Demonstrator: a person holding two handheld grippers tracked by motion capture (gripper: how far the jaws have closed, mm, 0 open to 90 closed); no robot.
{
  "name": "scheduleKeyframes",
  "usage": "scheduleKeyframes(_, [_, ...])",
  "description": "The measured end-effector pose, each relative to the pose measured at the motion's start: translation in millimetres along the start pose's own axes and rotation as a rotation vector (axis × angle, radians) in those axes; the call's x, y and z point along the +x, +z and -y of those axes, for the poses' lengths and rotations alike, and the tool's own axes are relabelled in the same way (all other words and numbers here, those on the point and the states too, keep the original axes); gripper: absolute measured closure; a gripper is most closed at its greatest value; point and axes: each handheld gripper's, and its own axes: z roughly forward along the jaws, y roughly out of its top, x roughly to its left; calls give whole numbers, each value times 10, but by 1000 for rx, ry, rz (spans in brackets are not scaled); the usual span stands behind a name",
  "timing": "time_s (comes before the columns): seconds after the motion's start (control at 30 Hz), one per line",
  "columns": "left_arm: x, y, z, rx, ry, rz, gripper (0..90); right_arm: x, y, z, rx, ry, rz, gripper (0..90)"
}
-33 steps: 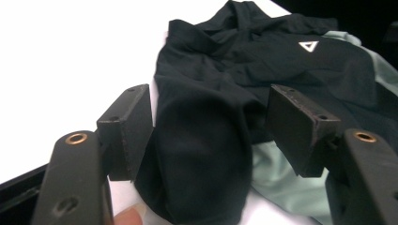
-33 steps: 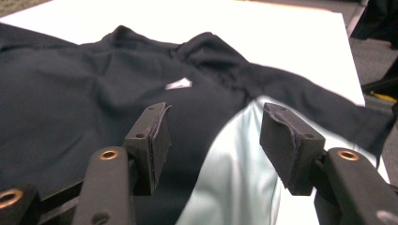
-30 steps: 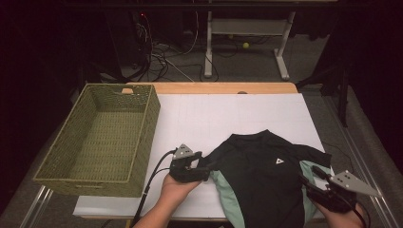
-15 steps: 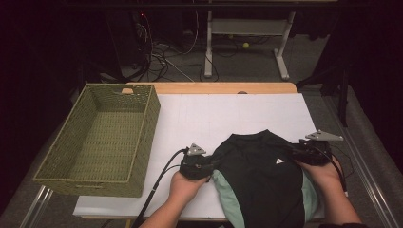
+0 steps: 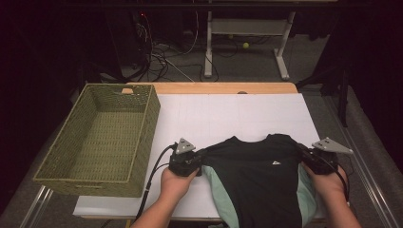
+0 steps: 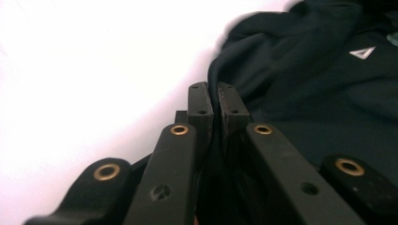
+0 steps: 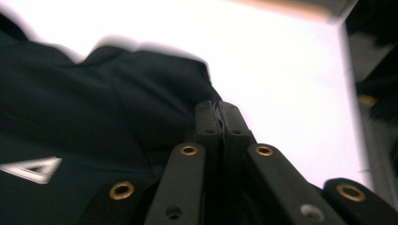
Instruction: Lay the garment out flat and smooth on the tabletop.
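Note:
A black shirt (image 5: 259, 178) with a small white triangle logo and pale green sides lies on the white table (image 5: 228, 116) near the front edge. My left gripper (image 5: 202, 160) is at the shirt's left shoulder; its jaws have just closed, and they pinch black fabric (image 6: 234, 89) in the left gripper view (image 6: 212, 101). At the shirt's right shoulder, my right gripper (image 5: 306, 159) has also just closed. In the right gripper view (image 7: 218, 117) a fold of the shirt (image 7: 117, 108) is clamped between its pads.
An empty woven green basket (image 5: 102, 137) stands on the table's left side. The white surface stretches back beyond the shirt to a wooden edge (image 5: 214, 88). Desk legs and cables lie on the floor behind. A cable (image 5: 152, 180) trails from the left gripper.
Both hands have come in to the shirt's shoulders, the right one from the front right corner. Both grippers, open earlier, now pinch the fabric.

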Motion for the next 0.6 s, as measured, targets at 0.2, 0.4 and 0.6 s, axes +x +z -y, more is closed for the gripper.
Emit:
scheduleKeyframes(0.2, [49,-56,-283,-59,1,-22,820,-18,-159,-237,-125,-1,64,890])
scheduleKeyframes(0.4, [180,10,-763,-89,48,-105,820,-85,-17,-666,-174,-11,93,891])
scheduleKeyframes(0.6, [413,201,-1113,-78,21,-184,784,-181,258,-1074,-179,0,125,878])
